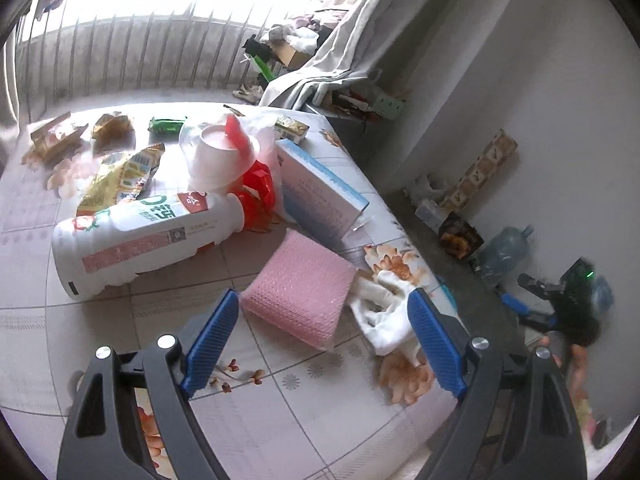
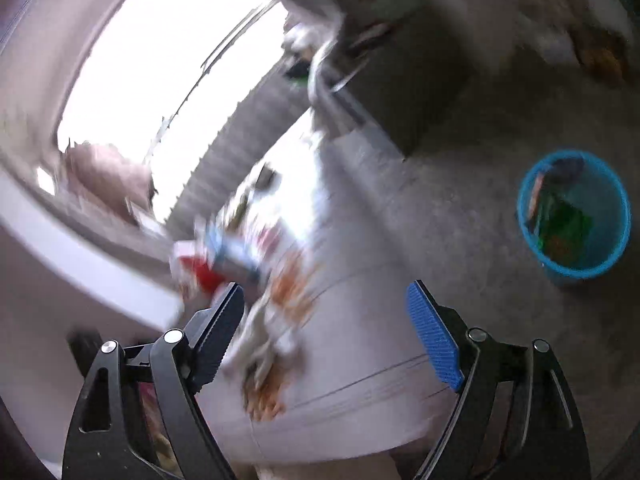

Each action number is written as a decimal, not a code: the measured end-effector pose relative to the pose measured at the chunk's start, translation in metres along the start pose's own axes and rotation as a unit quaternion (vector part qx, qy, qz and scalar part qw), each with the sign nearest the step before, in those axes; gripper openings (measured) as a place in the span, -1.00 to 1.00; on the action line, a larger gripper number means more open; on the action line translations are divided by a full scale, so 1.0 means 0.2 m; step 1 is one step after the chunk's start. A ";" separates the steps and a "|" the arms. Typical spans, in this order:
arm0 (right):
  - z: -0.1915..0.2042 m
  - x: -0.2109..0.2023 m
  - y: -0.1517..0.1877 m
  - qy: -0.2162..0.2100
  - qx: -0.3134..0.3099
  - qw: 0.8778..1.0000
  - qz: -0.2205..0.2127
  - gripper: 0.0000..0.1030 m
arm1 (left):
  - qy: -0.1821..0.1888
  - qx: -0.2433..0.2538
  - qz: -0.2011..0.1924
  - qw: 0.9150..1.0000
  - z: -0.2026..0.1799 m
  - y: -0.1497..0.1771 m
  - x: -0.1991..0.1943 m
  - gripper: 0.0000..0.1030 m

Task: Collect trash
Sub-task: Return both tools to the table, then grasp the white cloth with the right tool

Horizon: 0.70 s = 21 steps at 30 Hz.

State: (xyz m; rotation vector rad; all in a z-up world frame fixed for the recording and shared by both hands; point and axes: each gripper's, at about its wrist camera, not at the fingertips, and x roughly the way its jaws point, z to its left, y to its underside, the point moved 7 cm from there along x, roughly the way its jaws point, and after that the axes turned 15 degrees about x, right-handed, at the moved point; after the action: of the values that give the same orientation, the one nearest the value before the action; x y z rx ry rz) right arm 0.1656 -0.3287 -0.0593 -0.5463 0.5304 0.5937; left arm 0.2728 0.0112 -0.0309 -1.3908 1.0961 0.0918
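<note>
Trash on the worktop: a pink bubble-wrap pad [image 1: 302,298] lies nearest the left tongs [image 1: 324,338], with a crumpled white tissue [image 1: 386,312] touching its right side, close to the worktop's right edge.
Further trash: a big white bottle [image 1: 136,240] lies on its side to the left of the pad; behind it are a gold snack wrapper [image 1: 120,178], a white cup with a red lid flap [image 1: 222,152], a red bag [image 1: 260,188] and a white-and-blue box [image 1: 320,196] tilted against the pile.
Far trash: more wrappers [image 1: 56,138] and a green packet [image 1: 166,124] lie near the back edge.
Left tongs: spread wide and empty, angled down with the pad and tissue lying ahead between the two blue pads, probably lined up for one of them.
Right tongs [image 2: 326,334]: wide apart with nothing between them; this view is heavily blurred.
Bin: a blue bucket [image 2: 616,216] stands on the floor well apart from the worktop [image 1: 280,408], with some green and orange rubbish already inside.
Why so placed: the bucket sits off the right side, so picked pieces likely travel over that edge.
Open room: bare floral cloth in front of the pad gives a clear approach; the tissue is the piece closest to the edge and could slip off if nudged.
Floor clutter: a water jug [image 1: 506,254] and bags line the wall, away from the bucket.
</note>
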 end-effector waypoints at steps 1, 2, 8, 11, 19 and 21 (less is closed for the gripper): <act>0.06 0.05 0.05 0.012 -0.020 1.000 0.004 0.56 | -0.005 0.005 0.003 1.000 0.00 0.01 0.01 0.63; 0.12 0.10 0.10 0.022 -0.041 0.999 0.007 0.56 | -0.010 0.011 0.004 1.000 0.00 0.02 0.02 0.63; 0.31 0.51 0.25 0.050 -0.077 0.995 0.048 0.50 | -0.015 0.016 0.016 1.000 0.01 0.07 0.08 0.63; 0.33 0.64 0.28 0.099 -0.108 0.987 0.060 0.15 | -0.016 0.012 0.022 1.000 0.02 0.08 0.11 0.63; 0.29 0.65 0.33 0.116 -0.126 0.981 0.092 -0.78 | -0.023 0.038 0.035 0.998 0.01 0.03 0.17 0.65; 0.27 0.61 0.32 0.118 -0.121 0.982 0.089 -0.79 | -0.023 0.040 0.045 0.998 0.01 0.02 0.21 0.69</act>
State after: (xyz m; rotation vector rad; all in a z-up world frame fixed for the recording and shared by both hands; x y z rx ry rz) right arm 0.2269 -0.2067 -0.1133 -0.8123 0.7416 0.7758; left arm 0.2934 -0.0078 -0.0616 -1.2615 1.1129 0.1419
